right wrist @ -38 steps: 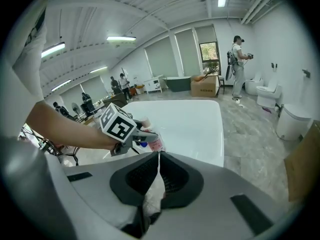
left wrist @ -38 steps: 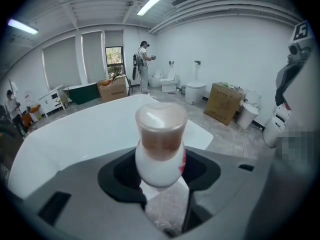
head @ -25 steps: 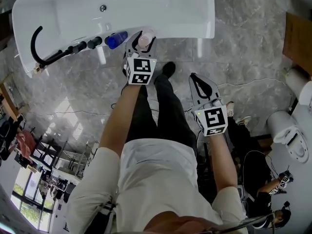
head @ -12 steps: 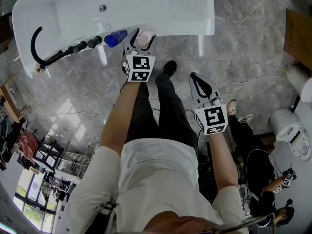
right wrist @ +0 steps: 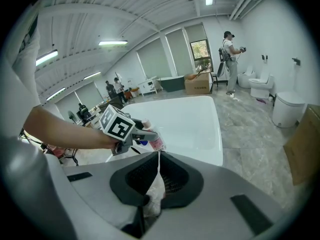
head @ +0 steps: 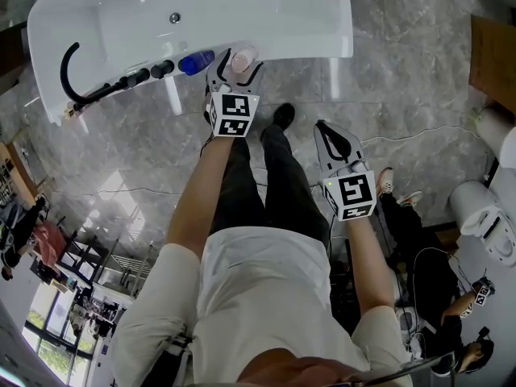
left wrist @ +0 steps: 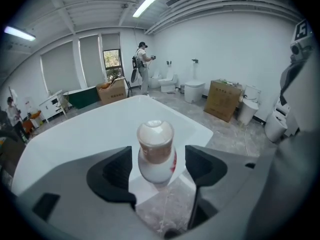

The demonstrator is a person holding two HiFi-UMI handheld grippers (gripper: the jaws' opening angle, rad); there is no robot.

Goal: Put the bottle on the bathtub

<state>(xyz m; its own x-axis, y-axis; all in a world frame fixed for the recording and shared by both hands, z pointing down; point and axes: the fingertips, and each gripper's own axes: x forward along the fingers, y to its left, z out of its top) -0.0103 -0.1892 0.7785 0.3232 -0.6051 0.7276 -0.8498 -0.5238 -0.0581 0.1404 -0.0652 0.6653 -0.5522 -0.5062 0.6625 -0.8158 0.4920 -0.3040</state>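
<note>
White short-sleeve T-shirt point(head: 250, 289), black trousers point(head: 270, 188), black shoe point(head: 281, 114). Left gripper point(head: 239, 63), right gripper point(head: 324, 129): grey bodies, black ribbed jaws, white marker cube point(head: 232, 114) each, black square patterns.

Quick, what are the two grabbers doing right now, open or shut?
Left gripper: open, its jaws either side of the bottle without touching it.
Right gripper: shut, holding nothing.

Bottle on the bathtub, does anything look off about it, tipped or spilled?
Nothing spilled or tipped: the bottle stands upright on the bathtub rim between the open left tongs. It does sit close to the rim's outer edge.
</note>
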